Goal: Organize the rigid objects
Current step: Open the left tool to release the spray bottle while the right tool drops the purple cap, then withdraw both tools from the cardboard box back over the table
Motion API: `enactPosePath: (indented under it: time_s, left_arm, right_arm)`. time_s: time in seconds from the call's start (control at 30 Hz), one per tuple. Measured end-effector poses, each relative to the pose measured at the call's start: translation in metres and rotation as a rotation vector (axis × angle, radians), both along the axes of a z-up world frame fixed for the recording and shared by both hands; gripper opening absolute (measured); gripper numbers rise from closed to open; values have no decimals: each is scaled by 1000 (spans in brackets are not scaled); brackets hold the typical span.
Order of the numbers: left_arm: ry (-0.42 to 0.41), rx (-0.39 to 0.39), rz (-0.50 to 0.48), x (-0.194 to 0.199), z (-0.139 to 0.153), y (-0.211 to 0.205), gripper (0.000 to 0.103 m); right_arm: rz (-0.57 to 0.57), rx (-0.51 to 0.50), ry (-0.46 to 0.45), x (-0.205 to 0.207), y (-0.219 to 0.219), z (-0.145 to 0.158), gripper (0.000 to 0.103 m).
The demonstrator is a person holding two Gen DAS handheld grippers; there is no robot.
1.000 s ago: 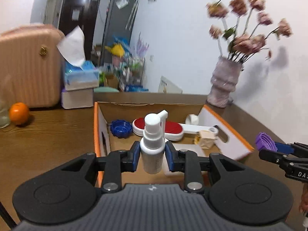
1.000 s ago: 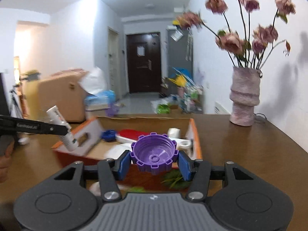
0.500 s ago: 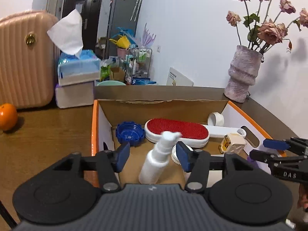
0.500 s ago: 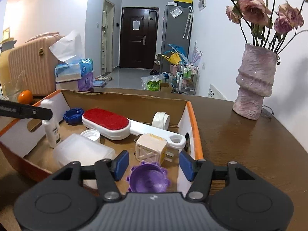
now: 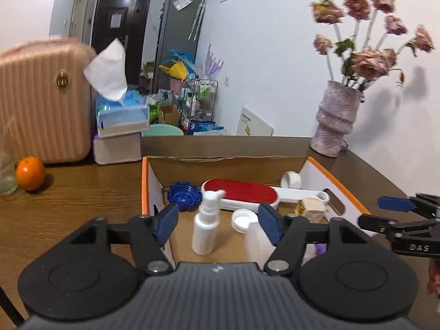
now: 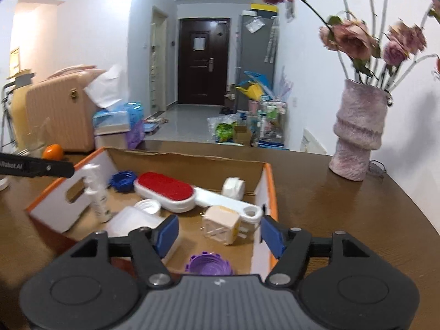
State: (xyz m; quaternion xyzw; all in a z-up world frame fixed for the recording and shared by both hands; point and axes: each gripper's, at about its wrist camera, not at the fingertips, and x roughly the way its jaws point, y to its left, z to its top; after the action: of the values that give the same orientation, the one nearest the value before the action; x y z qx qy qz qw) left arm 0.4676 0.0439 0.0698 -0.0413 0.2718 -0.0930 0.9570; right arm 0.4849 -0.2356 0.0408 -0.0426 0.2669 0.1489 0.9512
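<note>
An open cardboard box [image 5: 145,181] with orange edges sits on the wooden table; it also shows in the right wrist view [image 6: 271,189]. A white spray bottle [image 5: 206,224] stands upright inside near the left wall, also in the right wrist view [image 6: 96,192]. A purple cap [image 6: 209,264] lies in the box's near right corner. My left gripper [image 5: 217,224] is open and empty above the box's near edge. My right gripper [image 6: 220,235] is open and empty above the purple cap. The box also holds a red brush [image 5: 242,194], a blue cap [image 5: 183,194] and a white jug [image 6: 132,220].
A pink vase [image 6: 357,132] with flowers stands at the table's back right. An orange [image 5: 30,173], tissue boxes [image 5: 121,126] and a pink suitcase [image 5: 41,104] are at the left. A beige cube [image 6: 221,224] and a tape roll [image 6: 233,187] lie in the box.
Both grippers opened. The spray bottle now stands in the box and the purple cap lies in it. Both grippers have drawn back and up from the box.
</note>
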Motion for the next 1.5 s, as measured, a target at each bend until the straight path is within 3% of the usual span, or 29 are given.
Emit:
enactPosePath:
  time_s: [0.33, 0.63, 0.73, 0.8, 0.97, 1.1, 1.23, 1.33, 1.5]
  left_arm:
    - [-109, 23, 5, -96, 39, -13, 82]
    - [-280, 76, 86, -185, 42, -29, 103]
    - [-351, 105, 129, -215, 34, -37, 103]
    - [-369, 120, 140, -230, 25, -42, 103]
    - [-348, 85, 151, -275, 2, -44, 103]
    - [-370, 141, 195, -321, -17, -46, 103]
    - [-341, 116, 173, -363, -34, -46, 103]
    - [-291, 117, 135, -361, -38, -55, 103]
    - [-248, 76, 131, -353, -46, -61, 103]
  right_arm:
    - [67, -3, -35, -67, 13, 34, 71]
    - [75, 13, -132, -138, 11, 53, 76]
    - [57, 31, -193, -162, 10, 52, 86]
    - [40, 54, -256, -181, 8, 46, 86]
    - [22, 90, -293, -225, 5, 33, 86]
    - [1, 122, -306, -267, 2, 19, 86]
    - [0, 142, -321, -318, -1, -3, 94]
    - [17, 166, -275, -344, -5, -18, 95]
    - [5, 79, -266, -361, -1, -29, 95]
